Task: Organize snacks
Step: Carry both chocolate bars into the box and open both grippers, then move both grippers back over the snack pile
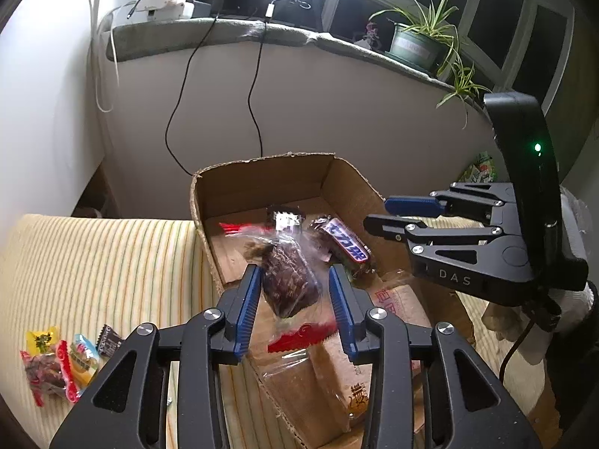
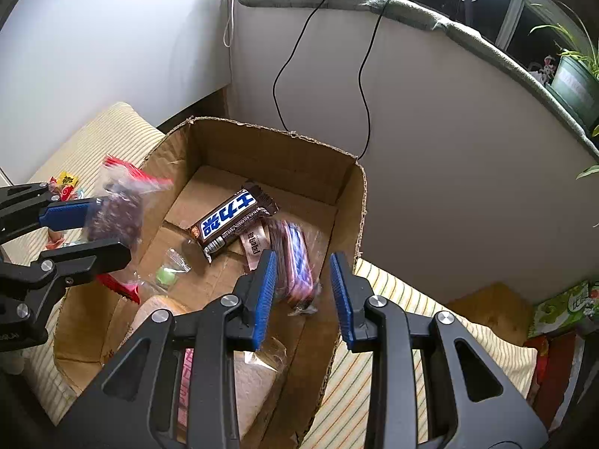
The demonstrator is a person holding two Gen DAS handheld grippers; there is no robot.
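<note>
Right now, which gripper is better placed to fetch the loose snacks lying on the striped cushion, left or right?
Left, probably. The loose snacks lie beside the cardboard box on the side of the left gripper; the right gripper hovers over the box's far side.

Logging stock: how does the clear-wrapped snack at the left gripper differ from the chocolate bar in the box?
The clear-wrapped snack shows its dark contents; the chocolate bar has an opaque brown wrapper. The snack is between the left gripper fingers; the bar lies on the box floor. Both are wrapped.
</note>
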